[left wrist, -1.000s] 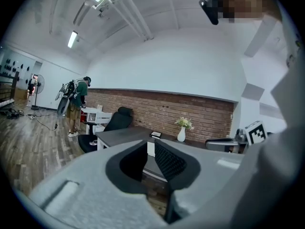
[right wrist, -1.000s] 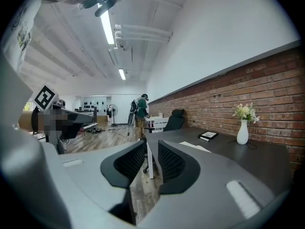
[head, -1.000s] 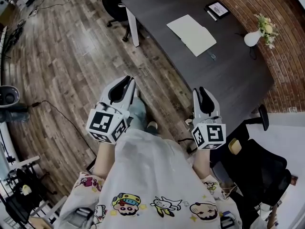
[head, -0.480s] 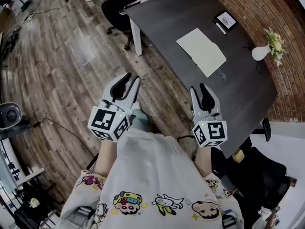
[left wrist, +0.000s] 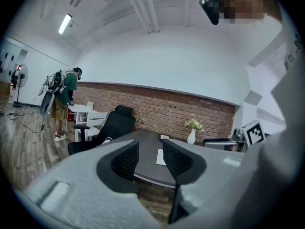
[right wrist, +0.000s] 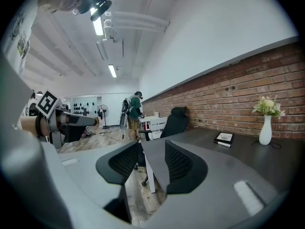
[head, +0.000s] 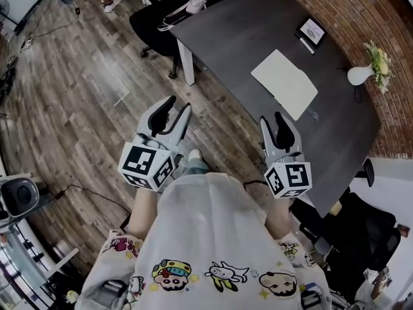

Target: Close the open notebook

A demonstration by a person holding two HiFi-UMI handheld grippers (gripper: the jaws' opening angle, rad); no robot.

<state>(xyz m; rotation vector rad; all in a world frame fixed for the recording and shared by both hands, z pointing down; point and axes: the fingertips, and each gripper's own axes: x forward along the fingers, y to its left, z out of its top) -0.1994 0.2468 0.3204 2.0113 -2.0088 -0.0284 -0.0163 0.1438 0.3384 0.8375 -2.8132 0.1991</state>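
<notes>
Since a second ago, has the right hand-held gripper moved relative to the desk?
Yes: the right hand-held gripper has come closer to the dark desk and the open notebook. Its jaws have just been opening, nothing between them.

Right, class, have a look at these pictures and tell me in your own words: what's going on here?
A person in a white cartoon-print shirt stands on the wooden floor, holding the grey two-jaw left gripper and right gripper out towards a dark grey desk. The open white notebook lies flat on the desk, untouched, well ahead of both grippers. Both grippers' jaws have just been opening, and nothing stands between either pair.
</notes>
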